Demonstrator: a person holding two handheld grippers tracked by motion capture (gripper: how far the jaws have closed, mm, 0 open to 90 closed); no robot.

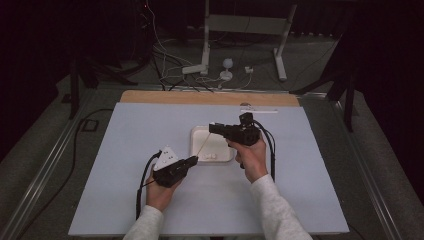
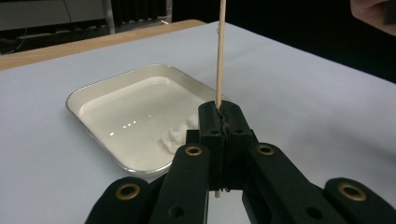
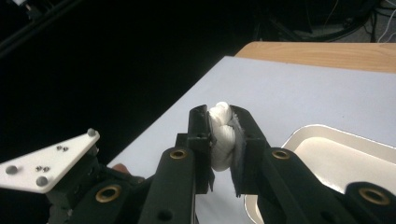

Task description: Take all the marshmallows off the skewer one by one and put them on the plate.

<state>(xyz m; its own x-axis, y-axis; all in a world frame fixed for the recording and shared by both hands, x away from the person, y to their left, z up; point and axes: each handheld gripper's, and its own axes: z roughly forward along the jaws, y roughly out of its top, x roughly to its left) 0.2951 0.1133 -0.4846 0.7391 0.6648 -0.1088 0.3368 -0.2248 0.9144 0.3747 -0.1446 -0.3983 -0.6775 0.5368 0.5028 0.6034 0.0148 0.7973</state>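
My left gripper (image 1: 192, 160) (image 2: 220, 112) is shut on a thin wooden skewer (image 2: 219, 51) that stands up from between its jaws and slants toward the right gripper in the high view (image 1: 204, 144). My right gripper (image 1: 214, 128) (image 3: 220, 114) is shut on a white marshmallow (image 3: 221, 135), squeezed between the pads, held above the left end of a white tray (image 1: 196, 137). A few white marshmallow pieces (image 1: 209, 156) (image 2: 177, 135) lie in the tray's near part.
The white tray (image 2: 93, 95) (image 3: 322, 135) sits mid-table on a pale sheet (image 1: 125, 150) over a wooden top (image 1: 150, 96). Behind the table are cables and a white stand's feet (image 1: 200, 67). The left gripper's grey plate (image 3: 46, 161) shows low in the right gripper view.
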